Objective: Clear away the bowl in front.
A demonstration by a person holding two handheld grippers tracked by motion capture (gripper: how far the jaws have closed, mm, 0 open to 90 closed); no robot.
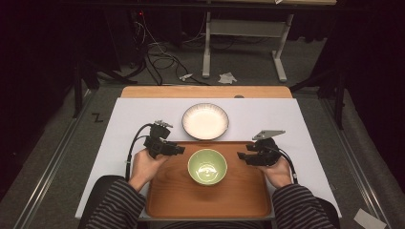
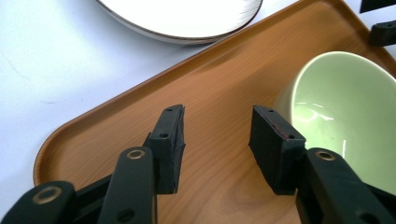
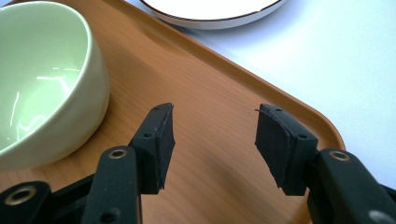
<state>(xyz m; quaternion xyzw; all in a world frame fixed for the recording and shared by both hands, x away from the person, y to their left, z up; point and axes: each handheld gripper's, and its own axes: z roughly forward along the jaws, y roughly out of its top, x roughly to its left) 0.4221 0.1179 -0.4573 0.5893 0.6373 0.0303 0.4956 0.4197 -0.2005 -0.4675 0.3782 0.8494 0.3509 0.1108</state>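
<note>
- High view: a person in striped sleeves sits at a table covered by a white mat [image 1: 129,119], a gripper in each hand. A wooden tray [image 1: 210,200] lies at the near edge, and a green bowl [image 1: 207,166] stands upright on its far half, empty. Just beyond the tray's far rim, on the mat, sits a white plate [image 1: 205,121] with a dark rim. The left gripper [image 1: 177,150] hovers over the tray's far left corner, pointing inward at the bowl; the right gripper [image 1: 241,156] mirrors it over the far right corner. Both stand near the bowl without touching it, and a cable trails from each.
- Left gripper view: the left gripper [image 2: 217,140] shows its two black jaws held apart, with bare tray wood [image 2: 140,107] between them and nothing gripped. The green bowl [image 2: 345,107] stands just beside the right-hand jaw, outside the gap; whether that jaw touches the bowl's wall cannot be told. The white plate [image 2: 187,18] lies past the tray rim on the mat, and part of the other gripper shows at the top right corner.
- Right gripper view: the right gripper [image 3: 215,140] likewise has its jaws spread, over bare tray wood [image 3: 210,84]. The green bowl [image 3: 42,88] stands to the left of the left-hand jaw, clear of it. The white plate [image 3: 210,11] rests on the mat beyond the tray's rim.
</note>
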